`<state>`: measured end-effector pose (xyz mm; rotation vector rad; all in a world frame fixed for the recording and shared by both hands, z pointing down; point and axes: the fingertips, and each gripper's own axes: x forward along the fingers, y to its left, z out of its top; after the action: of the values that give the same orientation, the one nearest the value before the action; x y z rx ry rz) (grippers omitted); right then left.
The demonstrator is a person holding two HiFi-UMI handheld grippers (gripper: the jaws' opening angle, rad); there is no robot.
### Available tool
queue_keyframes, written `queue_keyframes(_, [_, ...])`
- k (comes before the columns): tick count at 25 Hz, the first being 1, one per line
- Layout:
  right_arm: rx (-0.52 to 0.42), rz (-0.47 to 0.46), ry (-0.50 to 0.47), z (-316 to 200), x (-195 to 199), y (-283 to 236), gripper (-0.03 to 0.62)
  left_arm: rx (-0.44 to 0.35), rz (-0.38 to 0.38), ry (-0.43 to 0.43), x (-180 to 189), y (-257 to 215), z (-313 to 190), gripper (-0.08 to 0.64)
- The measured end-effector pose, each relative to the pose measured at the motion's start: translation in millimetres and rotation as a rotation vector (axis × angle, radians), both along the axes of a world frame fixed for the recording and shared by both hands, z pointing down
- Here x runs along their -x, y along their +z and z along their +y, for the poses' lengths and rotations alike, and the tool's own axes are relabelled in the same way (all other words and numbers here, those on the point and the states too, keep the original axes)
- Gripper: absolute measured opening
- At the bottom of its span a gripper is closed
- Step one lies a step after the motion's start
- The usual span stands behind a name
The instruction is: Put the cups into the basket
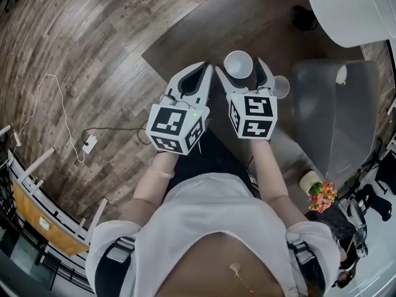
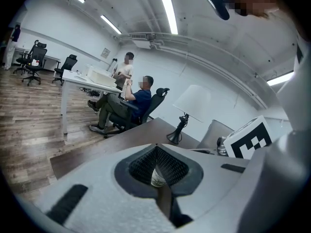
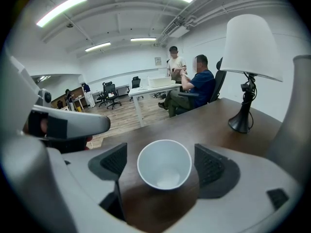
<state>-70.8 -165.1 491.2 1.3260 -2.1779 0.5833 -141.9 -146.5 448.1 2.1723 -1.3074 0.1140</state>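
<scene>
- Right gripper view: we see the right claw (image 3: 163,162) spread wide around an upright white cup (image 3: 164,168) (pads clear of it) on the brown bench (image 3: 209,123).
- Left gripper view: the left claw (image 2: 157,149) is closed, tips meeting.

White cup (image 1: 238,64) upright on brown table (image 1: 185,36), between the wide-apart jaws of the right tool (image 1: 239,68)

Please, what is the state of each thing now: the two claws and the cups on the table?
White cup: upright, empty, on the table.
Right claw: open, around that cup, pads not touching it.
Left claw: shut, tips together.
Second cup: standing beside the basket, outside it.
</scene>
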Motion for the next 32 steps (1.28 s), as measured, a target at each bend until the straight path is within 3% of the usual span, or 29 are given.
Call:
queue_keyframes(19, [0.12, 0.093, -0.03, 2, -1, 33, 0.405, 0.027, 0.006, 0.01, 4, 10, -8, 0.011])
queue_keyframes(32, [0.088, 0.088, -0.05, 0, -1, 26, 0.38, 0.016, 0.0, 0.013, 1, 5, -8, 0.011])
